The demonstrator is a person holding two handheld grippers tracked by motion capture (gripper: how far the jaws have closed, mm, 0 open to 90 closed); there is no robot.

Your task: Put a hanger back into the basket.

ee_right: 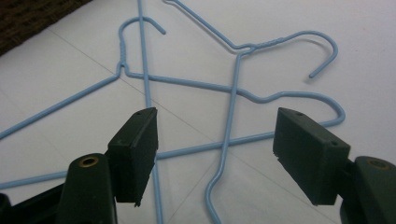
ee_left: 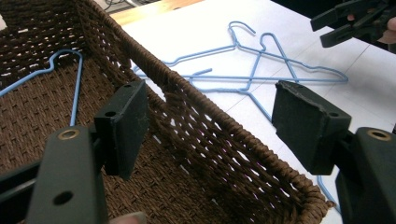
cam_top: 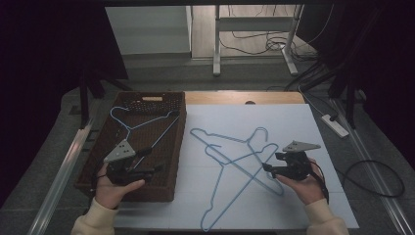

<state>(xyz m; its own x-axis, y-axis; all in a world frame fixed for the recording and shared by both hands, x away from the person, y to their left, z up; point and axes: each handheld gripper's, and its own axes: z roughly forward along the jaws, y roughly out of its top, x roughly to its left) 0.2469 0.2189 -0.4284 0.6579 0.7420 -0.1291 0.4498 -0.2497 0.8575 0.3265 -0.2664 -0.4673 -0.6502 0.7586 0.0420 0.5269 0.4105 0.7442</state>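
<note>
Blue wire hangers [cam_top: 235, 161] lie crossed on the counter [cam_top: 313, 122] before the spread, empty right tongs [cam_top: 266, 169], which likely must pinch one next for the basket [cam_top: 166, 191], where the left tongs [cam_top: 157, 169] wait spread.

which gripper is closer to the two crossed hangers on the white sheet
Right. The right gripper hovers over the crossed hangers, jaws open; the left gripper is over the wicker basket, beside them.

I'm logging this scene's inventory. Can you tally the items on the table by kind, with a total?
Blue wire hangers: 3, one in the basket and two crossed on the white sheet
Brown wicker basket: 1
Handheld grippers: 2, left and right
Total: 6
</note>
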